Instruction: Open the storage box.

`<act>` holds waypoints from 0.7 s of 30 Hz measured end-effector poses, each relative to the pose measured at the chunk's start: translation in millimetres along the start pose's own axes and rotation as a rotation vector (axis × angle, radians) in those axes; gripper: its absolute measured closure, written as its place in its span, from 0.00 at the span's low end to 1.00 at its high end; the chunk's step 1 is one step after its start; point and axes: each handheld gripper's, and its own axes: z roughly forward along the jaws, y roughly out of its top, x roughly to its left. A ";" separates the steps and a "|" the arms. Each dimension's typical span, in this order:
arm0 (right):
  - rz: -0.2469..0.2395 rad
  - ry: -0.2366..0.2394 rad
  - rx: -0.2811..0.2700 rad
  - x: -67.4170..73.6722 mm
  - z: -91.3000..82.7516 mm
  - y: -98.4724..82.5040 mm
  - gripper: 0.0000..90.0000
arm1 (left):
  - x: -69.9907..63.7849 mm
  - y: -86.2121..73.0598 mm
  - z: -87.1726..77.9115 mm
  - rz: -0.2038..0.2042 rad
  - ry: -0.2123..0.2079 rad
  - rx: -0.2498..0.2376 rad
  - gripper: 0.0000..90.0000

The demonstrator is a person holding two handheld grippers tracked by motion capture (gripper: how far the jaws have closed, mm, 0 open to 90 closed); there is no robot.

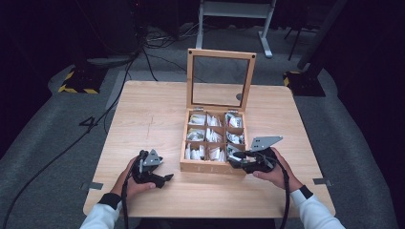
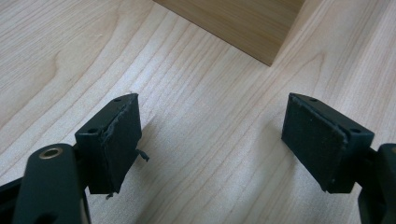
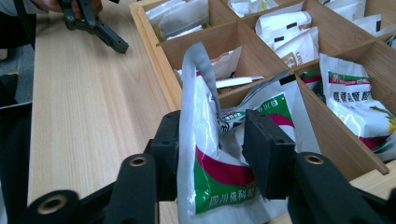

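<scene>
The light wooden table (image 1: 143, 119) carries a nine-compartment wooden box (image 1: 205, 167) with its glass-paned lid (image 1: 220, 78) raised, set toward the table's near edge, right of centre. The right gripper (image 3: 210, 154) is at the box's near right corner compartment, its jaws partly closed about a white, green and red foil sachet (image 3: 219, 182) standing in it; whether the pads press on it cannot be told. The left gripper (image 2: 210, 140) rests near the table's near edge, left of the box, jaws apart and empty.

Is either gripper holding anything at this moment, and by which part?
The right gripper has its fingers around a white foil sachet with green and red print, at its lower middle; whether they pinch it cannot be told. The left gripper holds nothing.
</scene>
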 end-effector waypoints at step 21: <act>-0.033 -0.119 -0.029 -3.6 -2.7 0.6 0.87 | 1.6 -0.9 0.5 0.004 -0.010 -0.008 0.22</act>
